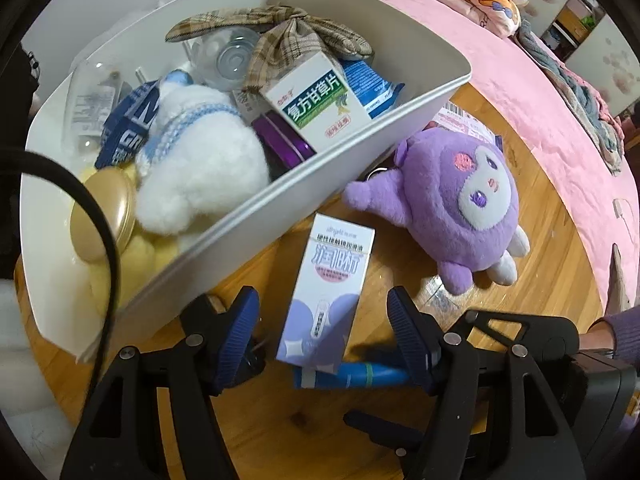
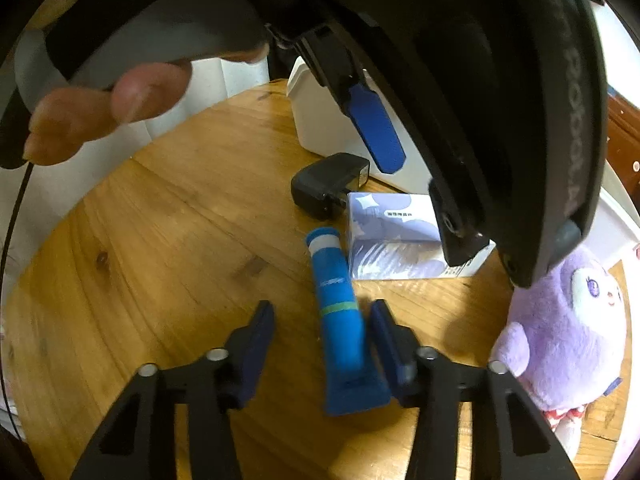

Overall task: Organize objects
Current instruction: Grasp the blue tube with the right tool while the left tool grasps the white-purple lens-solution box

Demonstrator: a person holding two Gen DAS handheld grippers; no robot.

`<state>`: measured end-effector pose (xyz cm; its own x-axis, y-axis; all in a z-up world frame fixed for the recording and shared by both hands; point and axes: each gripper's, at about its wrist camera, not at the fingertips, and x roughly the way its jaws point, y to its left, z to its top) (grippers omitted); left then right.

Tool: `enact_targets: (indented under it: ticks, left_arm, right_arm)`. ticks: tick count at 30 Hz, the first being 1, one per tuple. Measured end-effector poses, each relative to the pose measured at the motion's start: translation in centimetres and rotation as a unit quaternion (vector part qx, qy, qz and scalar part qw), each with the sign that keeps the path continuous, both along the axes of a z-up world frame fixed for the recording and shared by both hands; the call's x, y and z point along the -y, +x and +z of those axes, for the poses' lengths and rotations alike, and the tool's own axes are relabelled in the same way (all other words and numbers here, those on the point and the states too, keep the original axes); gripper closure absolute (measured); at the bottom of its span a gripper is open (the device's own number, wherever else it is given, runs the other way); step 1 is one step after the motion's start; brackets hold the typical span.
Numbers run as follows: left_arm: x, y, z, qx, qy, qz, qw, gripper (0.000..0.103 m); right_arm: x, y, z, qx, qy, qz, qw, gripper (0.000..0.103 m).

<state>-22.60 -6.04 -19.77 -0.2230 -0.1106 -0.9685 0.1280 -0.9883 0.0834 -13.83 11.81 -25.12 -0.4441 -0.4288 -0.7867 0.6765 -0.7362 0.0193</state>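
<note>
**Wooden table, a full white bin, and two spread grippers**

Wood grain runs across the round table [image 2: 168,240], where a white bin [image 1: 328,160] sits packed with a white plush toy [image 1: 200,168], a green-and-white medicine box [image 1: 316,104], a plaid bow [image 1: 280,36], a gold lid [image 1: 104,212] and a purple tin [image 1: 284,140]. Outside the bin, on the bare wood, a pale purple box [image 1: 326,292] lies flat just beside its wall. A blue tube [image 2: 338,312] lies near the box's lower end, and a black charger [image 2: 326,184] rests close to both, next to the bin. A purple plush toy [image 1: 452,208] lies face up to the right of the box.

The left gripper [image 1: 324,336] hangs over the purple box with its fingers wide apart, one on each side, neither touching it. The right gripper [image 2: 322,332] has its fingers spread around the blue tube; the right finger sits just beside the tube, the left one stands clear. A person's hand [image 2: 104,112] shows at the upper left of the right wrist view.
</note>
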Motion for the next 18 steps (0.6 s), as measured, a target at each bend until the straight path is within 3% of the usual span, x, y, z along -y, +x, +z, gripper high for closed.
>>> enact_targets:
  ticks: [2,8,15,18]
  left_arm:
    - [0.1,-0.2,-0.1,0.002,0.003,-0.002,1.0,0.034]
    - [-0.7,-1.0,-0.6,0.011,-0.004,-0.022,0.9997,0.034]
    - [-1.2,-1.3,-1.8,0.035,-0.012,-0.046,0.9983,0.059]
    - [-1.5,-1.5,-2.6,0.052,-0.02,-0.056,0.9969,0.061]
  right_arm:
    - [0.1,0.1,0.1,0.003,-0.001,0.004,1.0,0.083]
    - [-0.2,1.2,0.3,0.015,0.005,-0.004,1.0,0.083]
    - [-2.3,2.4,0.6,0.057,-0.016,-0.04,0.997,0.083]
    - [-3.1,2.5,0.7,0.074,-0.03,-0.057,0.995,0.083]
